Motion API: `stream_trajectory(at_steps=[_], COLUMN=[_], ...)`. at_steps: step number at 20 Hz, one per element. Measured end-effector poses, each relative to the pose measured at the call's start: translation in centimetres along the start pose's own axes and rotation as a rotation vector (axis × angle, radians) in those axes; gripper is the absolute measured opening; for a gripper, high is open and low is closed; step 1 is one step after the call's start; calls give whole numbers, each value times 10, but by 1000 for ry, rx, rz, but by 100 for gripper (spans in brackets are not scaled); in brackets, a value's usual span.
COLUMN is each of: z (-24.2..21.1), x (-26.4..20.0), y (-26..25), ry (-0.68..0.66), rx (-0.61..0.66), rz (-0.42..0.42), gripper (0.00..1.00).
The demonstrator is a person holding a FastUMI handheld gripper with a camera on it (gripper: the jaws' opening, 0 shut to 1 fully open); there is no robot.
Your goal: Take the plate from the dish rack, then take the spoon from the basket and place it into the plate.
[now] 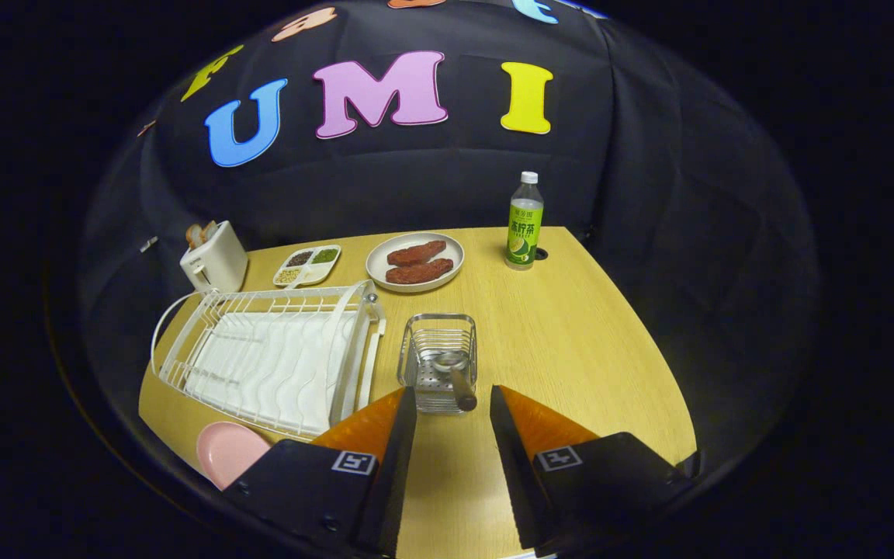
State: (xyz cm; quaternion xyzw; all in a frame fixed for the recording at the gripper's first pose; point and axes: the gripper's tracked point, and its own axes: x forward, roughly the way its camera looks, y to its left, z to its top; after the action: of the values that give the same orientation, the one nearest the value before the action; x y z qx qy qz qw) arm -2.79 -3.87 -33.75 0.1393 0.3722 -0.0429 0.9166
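- We find the gripper (453,392) nearest, its fingers apart with nothing between them, bare table (571,334) showing in the gap.
- Just ahead of the fingertips stands the wire basket (438,353); the spoon (456,375) rests in it, handle leaning toward the fingers.
- We note the pink plate (226,452) flat on the table, beside the left finger and just in front of the rack (272,365).
- The rack lies left of the basket.
- Beyond we record a toaster (214,260), a divided tray (307,265), a dish of meat (414,262) and a bottle (525,223).
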Motion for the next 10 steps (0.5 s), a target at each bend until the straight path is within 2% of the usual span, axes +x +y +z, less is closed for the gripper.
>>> stream_trajectory(at_steps=[2, 5, 7, 10], z=[-5, -2, 1, 6], x=[12, 28, 34, 46], y=[3, -2, -4, -10], ry=[-4, -52, -95, -180], rx=[-8, -8, 3, 15], rz=[9, -24, -45, -87], gripper=[57, 58, 48, 46])
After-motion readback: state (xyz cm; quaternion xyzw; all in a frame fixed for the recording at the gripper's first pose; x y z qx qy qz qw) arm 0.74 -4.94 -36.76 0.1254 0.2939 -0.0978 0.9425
